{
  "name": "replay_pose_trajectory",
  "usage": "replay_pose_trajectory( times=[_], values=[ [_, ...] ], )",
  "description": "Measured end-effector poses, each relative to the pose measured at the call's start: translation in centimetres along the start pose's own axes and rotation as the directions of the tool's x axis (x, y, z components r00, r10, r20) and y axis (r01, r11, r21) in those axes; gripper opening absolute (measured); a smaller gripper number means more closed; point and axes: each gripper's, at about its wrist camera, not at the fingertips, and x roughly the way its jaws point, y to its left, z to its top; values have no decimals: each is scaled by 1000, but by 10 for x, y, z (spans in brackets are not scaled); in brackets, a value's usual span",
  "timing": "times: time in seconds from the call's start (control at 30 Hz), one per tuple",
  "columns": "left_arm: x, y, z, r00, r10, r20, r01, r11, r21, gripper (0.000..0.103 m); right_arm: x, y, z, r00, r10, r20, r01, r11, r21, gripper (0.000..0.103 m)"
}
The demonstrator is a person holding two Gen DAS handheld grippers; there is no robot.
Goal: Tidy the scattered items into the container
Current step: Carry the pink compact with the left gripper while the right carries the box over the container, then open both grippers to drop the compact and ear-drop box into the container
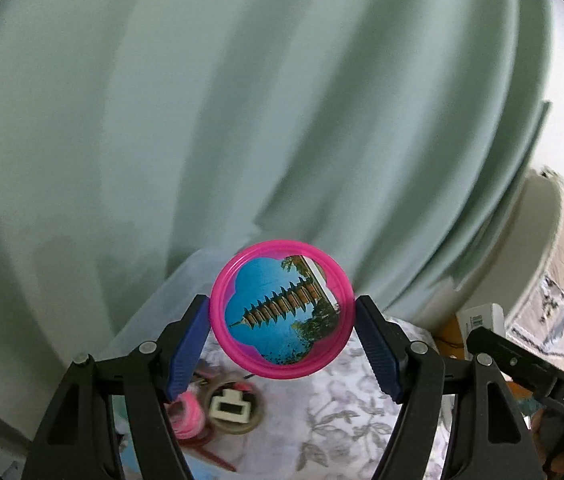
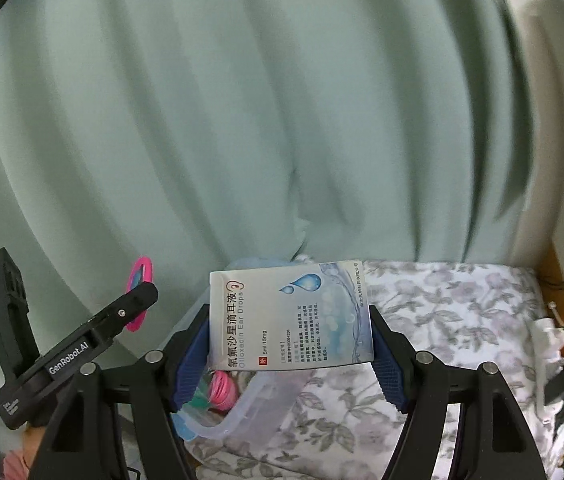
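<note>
Left gripper (image 1: pixel 282 316) clamped on pink-rimmed disc (image 1: pixel 282 310), held aloft. Right gripper (image 2: pixel 290 320) clamped on ear-drops box (image 2: pixel 290 316). Clear container (image 2: pixel 241 408) at 7 o'clock below box, on floral cloth (image 2: pixel 442 320). Green curtain (image 2: pixel 241 120) at 12.

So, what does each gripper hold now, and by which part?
Left gripper: the pink round mirror, pinched across its rim. Right gripper: the ear drops box, by its two opposite sides.

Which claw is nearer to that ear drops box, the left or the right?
Right. The right claw grips the ear drops box between its blue pads. The left claw is off to the side, holding a pink round mirror.
</note>
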Motion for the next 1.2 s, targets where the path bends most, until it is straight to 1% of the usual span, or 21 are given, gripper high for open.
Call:
replay_pose_trajectory(
  times=[0.23,0.4,0.57,0.83,0.93,1.0,1.2],
  values=[
    [11,43,-5,999,35,-37,-38,997,-66,74,48,35,-8,995,14,-99,-21,997,-71,75],
    [19,59,-10,997,54,-62,-59,994,-93,74,74,57,-13,989,2,-150,-20,993,-117,75],
    [26,68,-11,995,58,-83,-66,992,-104,74,95,69,-12,984,-8,-180,-16,991,-135,75],
    [27,75,-7,995,59,-85,-68,992,-103,74,107,81,-4,983,-25,-183,-5,987,-162,75],
    [26,71,-6,995,59,-82,-65,994,-84,74,115,81,-1,985,-16,-174,-14,986,-168,76],
    [27,69,-6,995,61,-85,-66,996,-66,74,117,82,1,985,-6,-175,-24,985,-170,79],
    [24,65,-6,995,43,-86,-49,996,-73,77,119,76,3,984,7,-177,-34,989,-147,81]
  ],
)
